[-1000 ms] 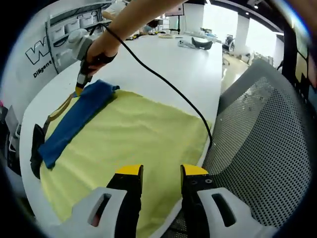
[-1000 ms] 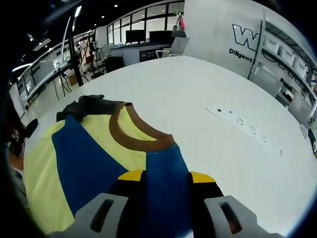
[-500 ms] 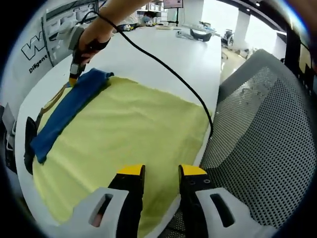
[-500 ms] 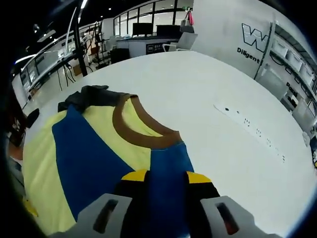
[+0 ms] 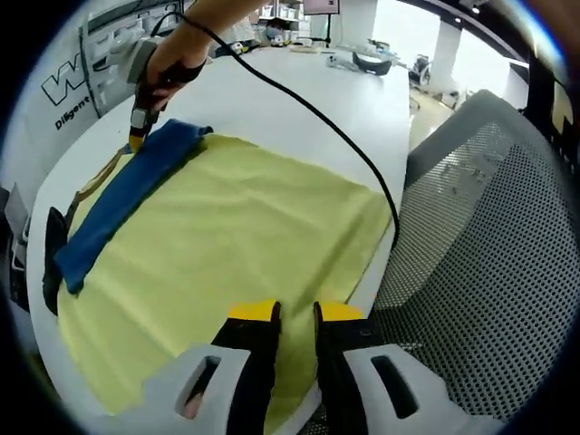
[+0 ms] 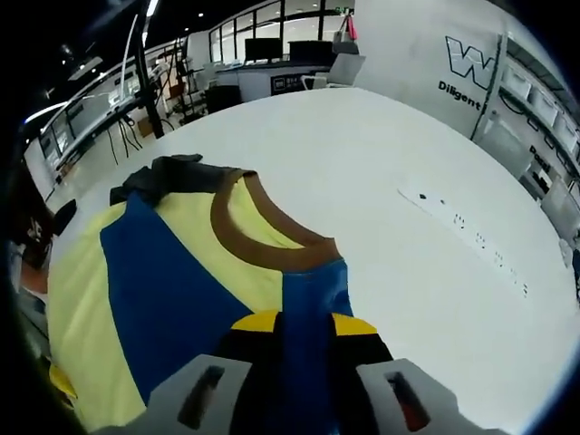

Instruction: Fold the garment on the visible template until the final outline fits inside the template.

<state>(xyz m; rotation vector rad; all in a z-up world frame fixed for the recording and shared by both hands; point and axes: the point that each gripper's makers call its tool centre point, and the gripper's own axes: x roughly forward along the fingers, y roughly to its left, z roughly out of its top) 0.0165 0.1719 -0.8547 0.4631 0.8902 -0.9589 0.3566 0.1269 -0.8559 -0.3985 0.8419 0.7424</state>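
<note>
- The garment [image 5: 227,227], a yellow shirt with blue sleeves and a brown collar, lies spread flat on the white table [image 5: 299,118]; in the left gripper view its yellow body reaches to the table edge beside a grey mesh chair [image 5: 489,254].
- The left gripper [image 5: 294,313] sits at the near hem of the garment, its yellow-tipped fingers [image 5: 254,313] drawn close with just a narrow slit between them; the yellow cloth runs under the tips, but I cannot tell whether any of it is pinched.
- The right gripper [image 6: 304,319] has its fingers closed on the blue sleeve [image 6: 313,294], which passes straight between the yellow tips (the fabric fills the gap).
- In the right gripper view the brown collar [image 6: 263,240] curves just beyond that sleeve, and the other blue sleeve [image 6: 172,290] slants across the yellow cloth to the left.
- A dark bunch of cloth [image 6: 168,177] lies at the far corner of the garment, touching it.
- A white power strip [image 6: 462,240] rests on the table well apart from the garment.
- In the left gripper view a hand [image 5: 172,63] holds the right gripper at the sleeve's far end, and a black cable [image 5: 326,136] trails from it across the table.
</note>
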